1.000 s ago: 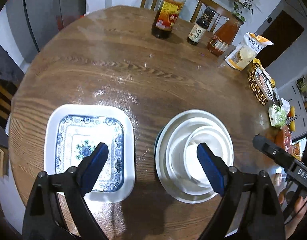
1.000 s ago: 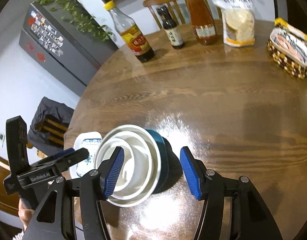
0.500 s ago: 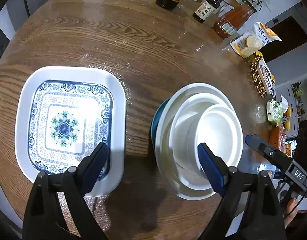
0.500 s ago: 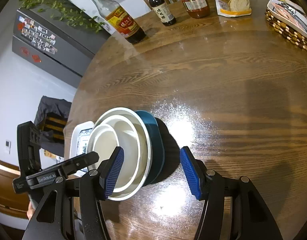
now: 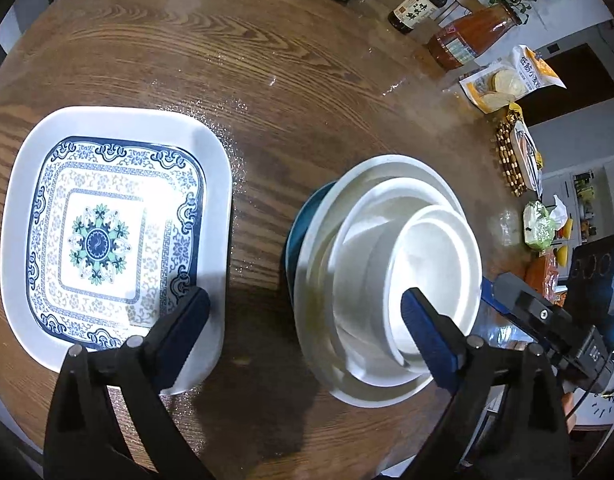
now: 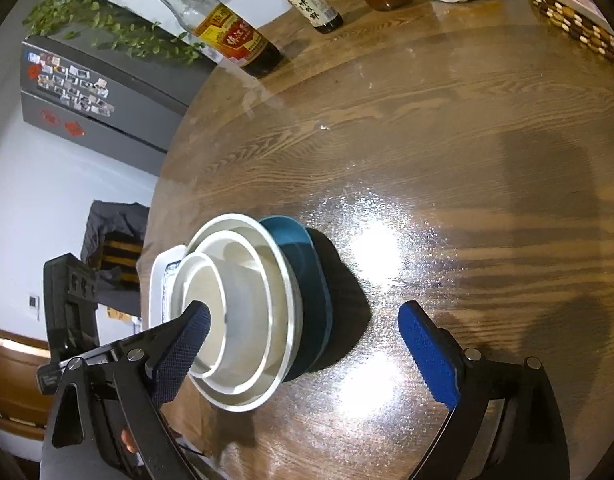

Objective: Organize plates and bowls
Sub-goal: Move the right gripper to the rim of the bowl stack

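A stack of white bowls (image 5: 391, 272) sits nested in a teal bowl (image 5: 297, 228) on the round wooden table (image 5: 267, 92). Left of it lies a square white plate with a blue pattern (image 5: 103, 236). My left gripper (image 5: 307, 328) hovers above the gap between plate and stack, its jaws opening, nothing between the pads. In the right wrist view the white bowls (image 6: 243, 312) and the teal bowl (image 6: 311, 288) stand between the blue pads of my right gripper (image 6: 303, 340), whose jaws are opening and not pressing on them. The patterned plate (image 6: 159, 284) peeks out behind the stack.
Sauce bottles (image 5: 419, 4), a red sauce jar (image 5: 467, 36), a snack bag (image 5: 507, 80) and a woven basket (image 5: 515, 156) line the far and right side of the table. A fridge (image 6: 91, 92) stands beyond the table's edge.
Both grippers have sunk toward the table and tilted down. The right gripper's jaws have spread much wider around the bowl stack; the left jaws widened a little.
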### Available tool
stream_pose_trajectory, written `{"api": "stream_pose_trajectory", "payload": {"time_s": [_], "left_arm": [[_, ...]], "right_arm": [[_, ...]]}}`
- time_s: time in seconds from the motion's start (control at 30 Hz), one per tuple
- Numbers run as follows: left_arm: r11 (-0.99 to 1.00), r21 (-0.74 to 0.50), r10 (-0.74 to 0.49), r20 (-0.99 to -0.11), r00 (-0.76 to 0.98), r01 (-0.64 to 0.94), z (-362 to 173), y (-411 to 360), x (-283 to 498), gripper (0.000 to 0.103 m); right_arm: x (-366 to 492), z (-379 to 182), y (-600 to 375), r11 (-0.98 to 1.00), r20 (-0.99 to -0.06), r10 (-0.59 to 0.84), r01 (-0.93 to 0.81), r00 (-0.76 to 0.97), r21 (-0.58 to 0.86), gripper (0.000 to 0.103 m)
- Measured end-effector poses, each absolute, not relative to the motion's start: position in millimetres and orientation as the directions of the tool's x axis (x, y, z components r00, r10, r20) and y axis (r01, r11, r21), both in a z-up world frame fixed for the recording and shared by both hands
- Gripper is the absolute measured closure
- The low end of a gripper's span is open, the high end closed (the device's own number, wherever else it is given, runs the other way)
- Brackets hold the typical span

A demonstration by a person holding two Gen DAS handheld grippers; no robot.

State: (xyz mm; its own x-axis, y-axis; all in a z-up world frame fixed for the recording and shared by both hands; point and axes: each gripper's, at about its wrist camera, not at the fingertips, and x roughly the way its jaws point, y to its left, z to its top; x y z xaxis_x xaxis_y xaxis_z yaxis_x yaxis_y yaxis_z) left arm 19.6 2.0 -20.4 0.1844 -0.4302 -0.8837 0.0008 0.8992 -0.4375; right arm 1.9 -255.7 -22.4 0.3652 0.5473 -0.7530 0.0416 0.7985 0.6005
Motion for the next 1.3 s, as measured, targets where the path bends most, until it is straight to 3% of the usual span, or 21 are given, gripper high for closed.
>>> {"api": "stream_pose_trajectory", "payload": {"time_s": [0.47,1.3], "left_arm": [[0.855,-0.519,-0.513,-0.838,0.186,0.020,8,6,16,0.006],[0.893,-0.445,-0.447,-0.855,0.264,0.071,-18,-31,10,0.006]], "right_arm": [[5,-30,-254,0.740,-0.709,0.627,0.037,0.324,0.672,0.008],[10,-37,-245,0.747,-0.706,0.646,-0.049,0.289,0.664,0.008]]}}
